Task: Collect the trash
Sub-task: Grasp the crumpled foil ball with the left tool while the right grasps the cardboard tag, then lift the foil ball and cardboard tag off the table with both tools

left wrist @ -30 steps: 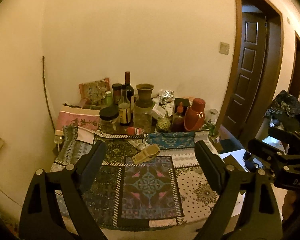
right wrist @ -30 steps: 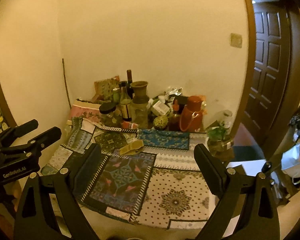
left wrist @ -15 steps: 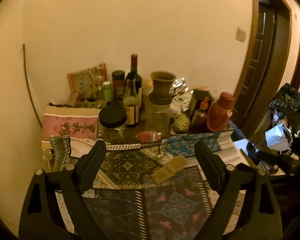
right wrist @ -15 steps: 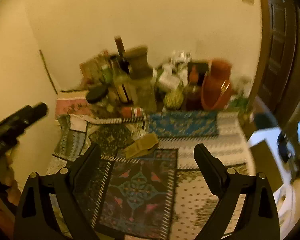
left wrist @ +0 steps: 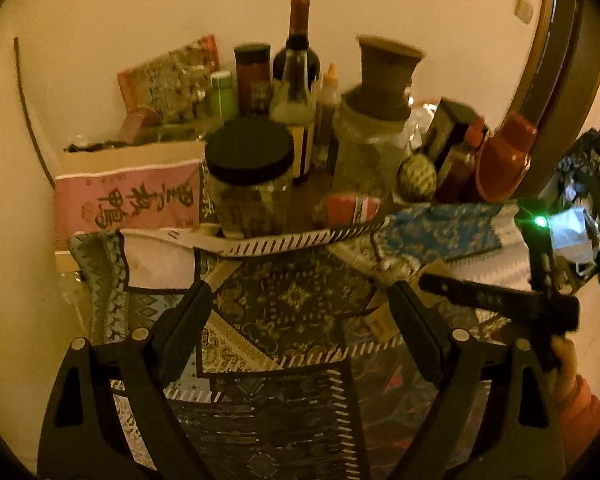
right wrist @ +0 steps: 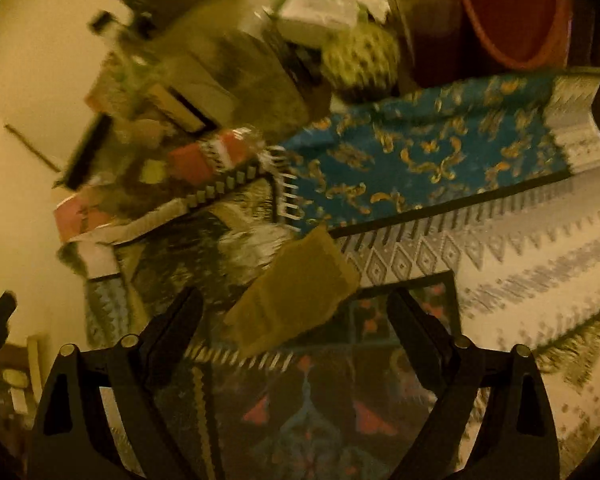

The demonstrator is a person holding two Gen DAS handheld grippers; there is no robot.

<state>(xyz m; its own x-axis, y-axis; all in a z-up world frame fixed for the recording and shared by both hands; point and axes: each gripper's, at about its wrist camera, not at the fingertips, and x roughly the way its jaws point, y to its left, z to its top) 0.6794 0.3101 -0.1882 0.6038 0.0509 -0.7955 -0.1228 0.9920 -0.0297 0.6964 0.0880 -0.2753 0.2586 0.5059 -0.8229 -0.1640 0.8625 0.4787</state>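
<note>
Trash lay on the patterned cloth point(right wrist: 480, 240) covering the bench: a flat yellowish wrapper point(right wrist: 296, 292), just ahead of the right gripper point(right wrist: 296, 320), whose jaws stood wide and empty; the left gripper point(left wrist: 300, 312) hung with jaws wide too, holding nothing, over the cloth's darker panels; behind stood a black-lidded jar point(left wrist: 250, 184), a wine bottle point(left wrist: 298, 48) and a red jug point(left wrist: 504, 160), crowded against the wall.
</note>
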